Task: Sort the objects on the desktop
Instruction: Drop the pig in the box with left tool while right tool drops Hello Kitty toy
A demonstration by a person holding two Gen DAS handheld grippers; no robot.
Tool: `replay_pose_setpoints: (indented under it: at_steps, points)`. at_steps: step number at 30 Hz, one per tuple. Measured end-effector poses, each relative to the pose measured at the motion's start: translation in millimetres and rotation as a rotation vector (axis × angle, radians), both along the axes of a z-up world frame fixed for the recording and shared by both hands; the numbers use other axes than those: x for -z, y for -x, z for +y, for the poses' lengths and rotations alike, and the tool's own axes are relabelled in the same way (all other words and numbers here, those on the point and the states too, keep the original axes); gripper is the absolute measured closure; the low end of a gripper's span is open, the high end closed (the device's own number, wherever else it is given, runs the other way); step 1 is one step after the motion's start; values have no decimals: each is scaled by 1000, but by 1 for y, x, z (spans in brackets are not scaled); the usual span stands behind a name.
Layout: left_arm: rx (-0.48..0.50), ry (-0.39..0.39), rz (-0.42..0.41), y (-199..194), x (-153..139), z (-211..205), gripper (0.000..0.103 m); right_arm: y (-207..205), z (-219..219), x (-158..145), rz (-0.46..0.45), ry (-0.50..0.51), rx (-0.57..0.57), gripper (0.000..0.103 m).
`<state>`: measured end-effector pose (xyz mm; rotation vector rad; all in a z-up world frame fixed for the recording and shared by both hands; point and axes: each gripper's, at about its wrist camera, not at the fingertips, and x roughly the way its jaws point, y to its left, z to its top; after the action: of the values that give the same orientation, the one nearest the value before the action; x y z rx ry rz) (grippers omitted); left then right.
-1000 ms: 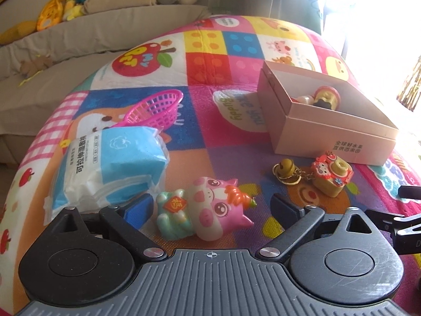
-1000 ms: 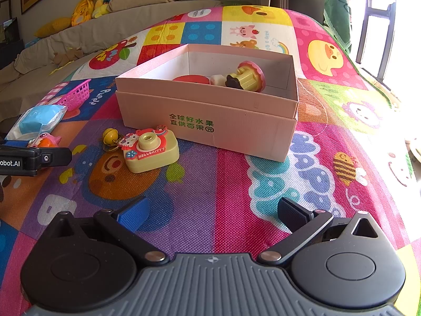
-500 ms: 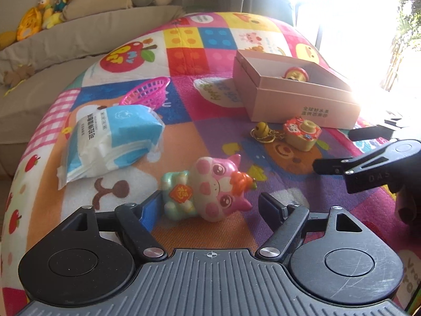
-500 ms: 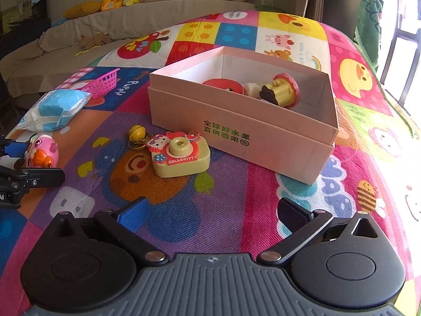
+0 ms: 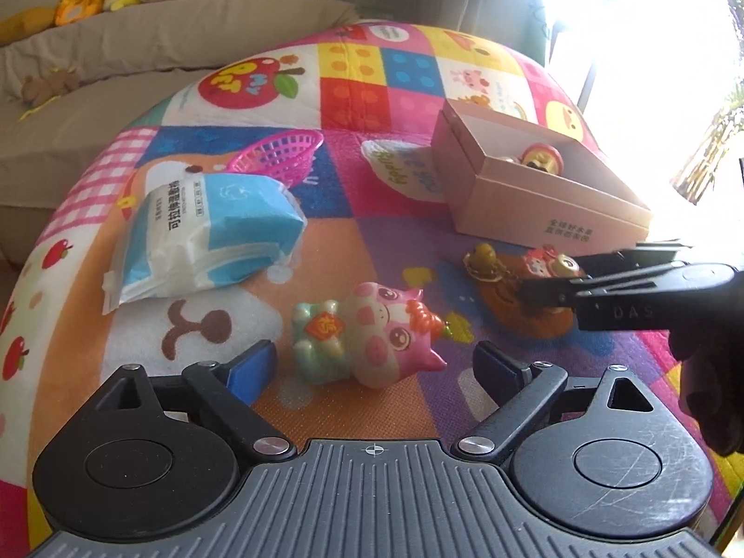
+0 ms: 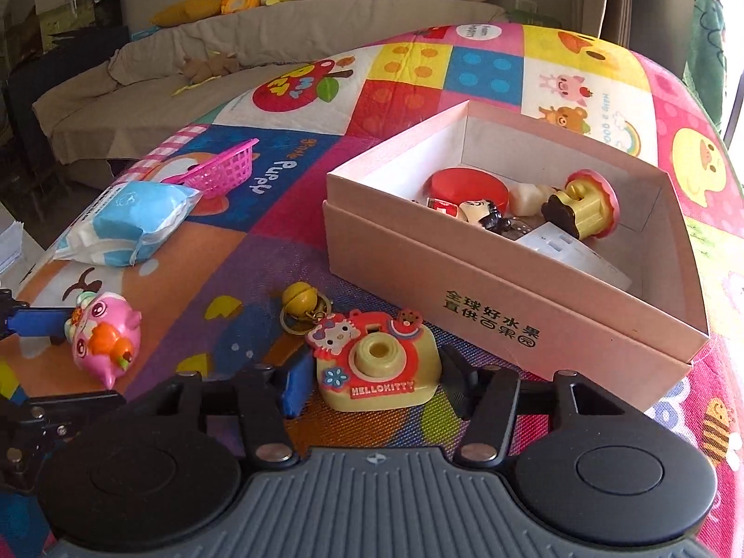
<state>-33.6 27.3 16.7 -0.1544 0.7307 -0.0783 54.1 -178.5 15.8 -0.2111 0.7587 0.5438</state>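
Our left gripper (image 5: pixel 372 362) is spread wide around the pig toy (image 5: pixel 367 332) on the play mat (image 5: pixel 325 242). Our right gripper (image 6: pixel 376 379) brackets the camera toy (image 6: pixel 376 362), not pinching, beside the pink box (image 6: pixel 511 307).

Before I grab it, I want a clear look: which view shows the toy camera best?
The right wrist view: the toy camera sits close and whole between the open right gripper's fingers, front and lens plain. In the left wrist view the camera is far off, small, and partly hidden behind the right gripper.
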Motion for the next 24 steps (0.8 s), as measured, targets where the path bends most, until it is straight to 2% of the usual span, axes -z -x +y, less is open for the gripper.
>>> replay_pose_setpoints:
  at_steps: [3, 5, 6, 9, 12, 14, 18, 20, 22, 24]
  points:
    - [-12, -26, -8, -5, -3, -4, 10, 19, -12, -6, 0, 11, 7, 46]
    - [-12, -43, -11, -9, -4, -7, 15, 34, -27, -14, -14, 3, 22, 46]
    - [-12, -54, -8, -12, -3, -9, 21, 41, -36, -18, -20, -7, 27, 46]
    - [-15, -96, -14, -18, -3, -16, 25, 57, -59, -35, -38, -15, 65, 46]
    - [56, -96, -89, -21, -25, -29, 28, 69, -83, -59, -88, -25, 124, 46]
    - [115, -89, -163, -26, -49, -40, 28, 75, -99, -86, -172, -45, 165, 46]
    - [213, -77, -324, -54, -97, -76, 28, 71, -124, -136, -323, -94, 257, 46]
    - [258, -85, -385, -76, -112, -97, 23, 61, -129, -151, -376, -109, 295, 46]
    - [251, -105, -376, -97, -118, -112, 8, 48, -129, -159, -402, -117, 313, 46]
    - [249, -94, -364, -98, -117, -112, 7, 33, -128, -163, -402, -119, 329, 46]
